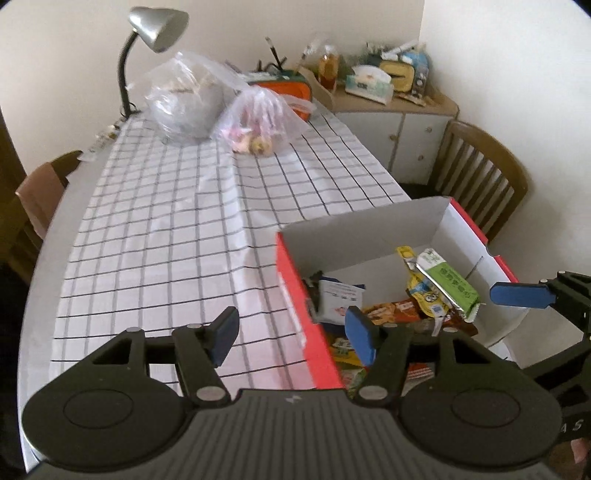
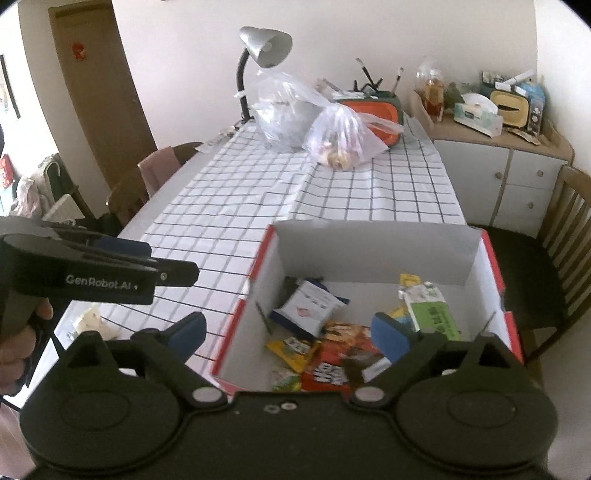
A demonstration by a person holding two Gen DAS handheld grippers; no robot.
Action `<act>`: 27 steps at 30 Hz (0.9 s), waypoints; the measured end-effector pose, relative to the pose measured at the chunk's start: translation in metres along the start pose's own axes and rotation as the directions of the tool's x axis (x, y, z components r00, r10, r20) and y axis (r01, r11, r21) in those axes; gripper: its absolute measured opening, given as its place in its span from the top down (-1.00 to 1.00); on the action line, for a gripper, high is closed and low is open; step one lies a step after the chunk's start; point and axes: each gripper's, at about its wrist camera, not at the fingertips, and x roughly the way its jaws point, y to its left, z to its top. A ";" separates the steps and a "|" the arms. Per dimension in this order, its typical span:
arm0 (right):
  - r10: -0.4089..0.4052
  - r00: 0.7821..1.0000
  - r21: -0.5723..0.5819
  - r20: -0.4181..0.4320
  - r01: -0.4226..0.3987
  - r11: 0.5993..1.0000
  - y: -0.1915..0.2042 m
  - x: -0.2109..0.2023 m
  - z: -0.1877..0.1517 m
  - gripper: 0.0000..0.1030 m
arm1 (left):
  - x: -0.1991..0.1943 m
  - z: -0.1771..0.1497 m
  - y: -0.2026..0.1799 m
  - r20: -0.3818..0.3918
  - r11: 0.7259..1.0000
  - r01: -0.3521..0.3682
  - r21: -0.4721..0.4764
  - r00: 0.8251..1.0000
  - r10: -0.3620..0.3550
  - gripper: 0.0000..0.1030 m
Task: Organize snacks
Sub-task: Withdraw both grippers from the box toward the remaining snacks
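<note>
A red box with white inside walls (image 1: 354, 236) (image 2: 373, 251) stands on the checked tablecloth and holds several snack packets: a green-and-silver one (image 1: 448, 284) (image 2: 432, 312), a white-and-blue one (image 1: 338, 299) (image 2: 308, 306), a yellow one (image 1: 424, 293) and a red one (image 2: 332, 363). My left gripper (image 1: 291, 336) is open and empty, straddling the box's left wall. My right gripper (image 2: 291, 334) is open and empty, its right finger over the box. The right gripper's blue finger (image 1: 517, 294) shows at the box's right edge in the left wrist view.
Two plastic bags (image 1: 258, 122) (image 2: 343, 136), a grey desk lamp (image 1: 155, 33) and an orange container (image 2: 373, 110) stand at the table's far end. A cluttered cabinet (image 1: 399, 110) is behind. Wooden chairs (image 1: 484, 173) (image 2: 569, 221) flank the table.
</note>
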 end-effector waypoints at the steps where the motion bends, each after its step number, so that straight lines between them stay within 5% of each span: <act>1: 0.004 1.000 0.002 0.004 -0.004 1.000 0.005 0.000 0.000 -0.91 | -0.004 -0.002 0.005 0.009 1.000 0.000 -0.005 1.000 0.000 -0.22; 15: 0.053 0.999 -0.010 -0.012 -0.053 0.999 0.085 0.027 -0.015 -1.00 | -0.042 -0.057 0.085 0.095 0.998 -0.040 -0.057 0.994 0.045 -0.42; 27: 0.099 0.992 -0.088 -0.076 -0.106 0.990 0.161 0.072 -0.026 -1.00 | -0.053 -0.106 0.181 0.070 0.987 -0.101 -0.123 0.991 0.111 -0.49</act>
